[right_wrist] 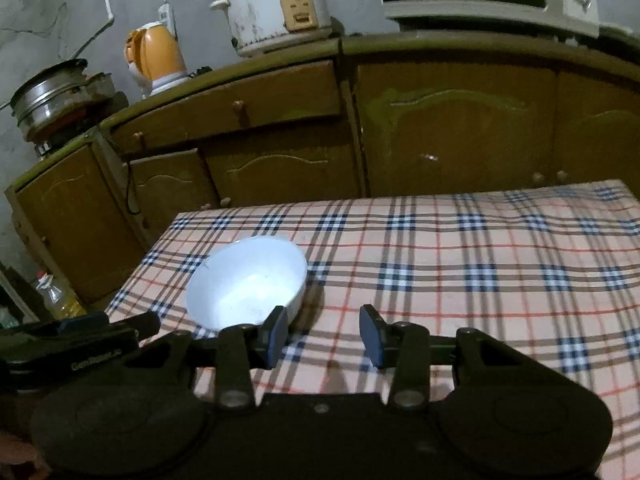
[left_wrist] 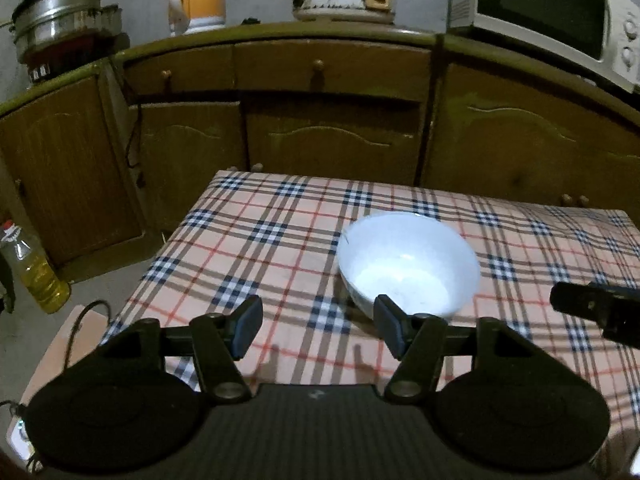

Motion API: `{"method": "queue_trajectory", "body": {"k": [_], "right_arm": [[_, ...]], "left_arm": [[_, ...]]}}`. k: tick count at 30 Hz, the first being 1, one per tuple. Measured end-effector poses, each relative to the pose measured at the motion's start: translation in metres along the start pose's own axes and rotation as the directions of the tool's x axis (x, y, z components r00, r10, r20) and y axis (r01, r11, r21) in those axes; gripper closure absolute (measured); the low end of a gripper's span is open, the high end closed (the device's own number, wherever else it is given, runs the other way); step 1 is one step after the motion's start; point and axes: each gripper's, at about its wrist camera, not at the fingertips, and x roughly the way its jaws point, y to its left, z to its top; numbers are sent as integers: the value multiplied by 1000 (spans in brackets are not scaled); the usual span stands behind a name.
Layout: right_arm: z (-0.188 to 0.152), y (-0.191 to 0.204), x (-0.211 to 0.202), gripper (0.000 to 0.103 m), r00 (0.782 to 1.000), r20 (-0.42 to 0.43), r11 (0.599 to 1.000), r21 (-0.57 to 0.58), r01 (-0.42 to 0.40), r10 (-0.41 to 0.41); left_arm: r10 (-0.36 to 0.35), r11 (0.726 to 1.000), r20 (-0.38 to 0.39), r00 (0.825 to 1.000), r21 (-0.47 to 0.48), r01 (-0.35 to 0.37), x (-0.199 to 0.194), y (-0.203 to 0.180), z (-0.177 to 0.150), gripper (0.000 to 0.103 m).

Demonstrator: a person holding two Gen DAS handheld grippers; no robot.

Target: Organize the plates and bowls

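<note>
White and round, the bowl sits alone on the checked tablecloth. From the left gripper it is at about one o'clock. From the right gripper it is at ten o'clock. Both grippers are spread apart and hold nothing.

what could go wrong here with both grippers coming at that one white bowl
1. The white bowl sits between the two grippers, so the left gripper and right gripper, both open and empty, could knock into each other at its rim.
2. A finger catching the near rim might tip or slide the bowl across the checked tablecloth.
</note>
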Motion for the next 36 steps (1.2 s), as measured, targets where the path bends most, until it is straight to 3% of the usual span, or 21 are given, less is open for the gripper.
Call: {"method": "queue_trajectory", "body": {"k": [10,11,15,20,21,22,23,29,36], "right_arm": [[16,3,78,52,996,-87,999,33,-34,36],[16,4,86,52,995,-98,999,39,-30,34],[15,3,111,52,991,-131,998,51,-29,35],[12,-1,137,52,984,-161,992,109,-61,78],[11,-2,140,58,983,-165,991,117,-65,84],[11,-2,143,75,981,-169,990,121,-74,94],[10,-1,144,82,979,-167,988,121,-94,113],[6,1,133,82,983,-158,991,108,-79,95],[9,-5,88,82,991,-109,994,86,-70,79]], "left_arm": [[-11,1000,-71,997,-10,10,61,0,20,44],[-9,1000,-80,997,-8,8,67,-1,20,50],[-21,1000,-101,995,-23,19,85,0,21,54],[-70,998,-112,991,-12,69,100,-3,19,67],[-80,997,-113,990,-20,78,101,-3,19,69],[-95,995,-108,990,-26,92,102,-3,19,75],[-106,994,-106,989,-22,105,102,-5,19,82],[-127,992,-106,986,-33,125,97,-10,16,85],[-134,991,-67,989,-4,134,56,-26,14,85]]}}
